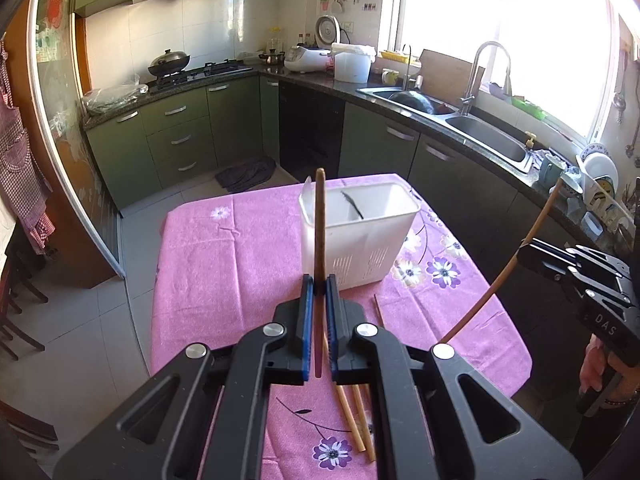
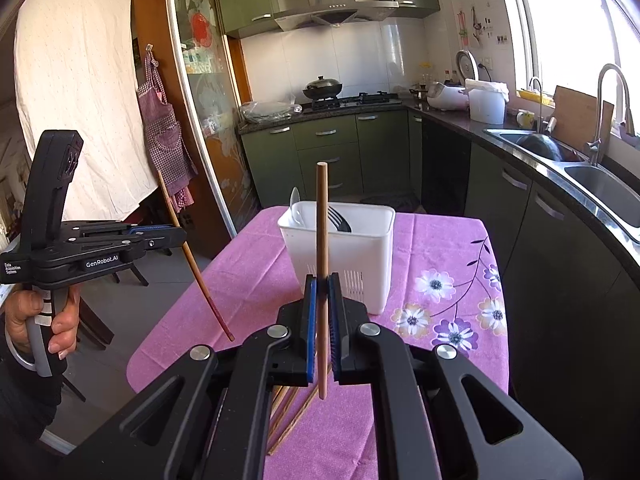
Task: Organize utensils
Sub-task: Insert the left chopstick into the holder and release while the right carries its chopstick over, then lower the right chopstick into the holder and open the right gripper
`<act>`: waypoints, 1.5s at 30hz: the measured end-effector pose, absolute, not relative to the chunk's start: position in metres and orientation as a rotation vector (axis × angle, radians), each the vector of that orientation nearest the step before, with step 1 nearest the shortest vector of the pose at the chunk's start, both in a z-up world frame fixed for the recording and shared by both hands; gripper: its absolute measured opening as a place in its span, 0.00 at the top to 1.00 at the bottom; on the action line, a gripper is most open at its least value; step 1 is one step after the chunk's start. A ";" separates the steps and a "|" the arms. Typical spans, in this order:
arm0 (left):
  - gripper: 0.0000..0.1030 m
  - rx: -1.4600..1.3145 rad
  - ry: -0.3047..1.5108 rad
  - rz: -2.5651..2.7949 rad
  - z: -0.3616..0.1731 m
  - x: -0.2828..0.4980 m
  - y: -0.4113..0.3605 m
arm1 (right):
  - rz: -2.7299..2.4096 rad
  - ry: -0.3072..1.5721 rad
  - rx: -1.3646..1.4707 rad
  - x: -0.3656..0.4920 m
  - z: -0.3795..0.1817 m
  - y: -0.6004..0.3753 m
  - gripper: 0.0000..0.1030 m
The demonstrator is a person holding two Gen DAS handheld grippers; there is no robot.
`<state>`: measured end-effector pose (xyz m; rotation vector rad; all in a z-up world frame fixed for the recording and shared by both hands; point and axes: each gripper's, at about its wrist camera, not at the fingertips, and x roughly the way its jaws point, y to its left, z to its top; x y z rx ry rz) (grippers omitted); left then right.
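Both claws clamped on one chopstick each: left claw (image 1: 319, 284) pinching dark chopstick (image 1: 319, 216), right claw (image 2: 322, 280) pale round one (image 2: 322, 216). White slotted plastic caddy (image 2: 360, 248) on bench (image 2: 256, 264), just ahead. Imo keep sticks upright, lower straight in, avoid fork (image 2: 339, 220). Loose chopsticks (image 1: 352, 420) below.

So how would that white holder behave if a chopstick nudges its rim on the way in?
The holder looks like thin plastic, probably light. It stands tall on the cloth, holding only a fork and spoon, so it may slide or tip. The chopstick in the right gripper looks stiff.
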<state>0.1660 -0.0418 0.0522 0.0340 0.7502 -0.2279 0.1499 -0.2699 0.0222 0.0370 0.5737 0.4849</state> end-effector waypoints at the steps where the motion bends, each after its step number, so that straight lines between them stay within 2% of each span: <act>1: 0.94 0.032 0.736 -0.235 0.062 0.168 -0.044 | 0.483 0.556 0.038 0.153 0.030 -0.271 0.94; 8: 0.94 0.017 0.573 -0.257 0.127 0.180 -0.059 | 0.481 0.422 0.082 0.179 0.091 -0.278 0.94; 13: 0.94 -0.010 0.467 -0.257 0.147 0.204 -0.069 | 0.453 0.337 0.100 0.208 0.119 -0.275 0.94; 18: 0.94 0.003 0.489 -0.211 0.125 0.244 -0.079 | 0.406 0.356 0.088 0.251 0.111 -0.267 0.94; 29: 0.94 0.020 0.688 -0.180 0.056 0.287 -0.074 | 0.389 0.524 0.048 0.307 0.040 -0.250 0.93; 34: 0.92 0.019 0.707 -0.185 0.051 0.287 -0.075 | 0.401 0.526 0.038 0.302 0.035 -0.248 0.92; 37: 0.87 0.011 0.684 -0.180 0.061 0.279 -0.072 | 0.410 0.493 0.034 0.285 0.048 -0.249 0.92; 41: 0.82 0.013 0.667 -0.176 0.070 0.260 -0.066 | 0.410 0.459 0.018 0.248 0.057 -0.255 0.81; 45: 0.82 0.018 0.749 -0.160 0.050 0.241 -0.056 | 0.389 0.538 -0.024 0.222 0.028 -0.262 0.80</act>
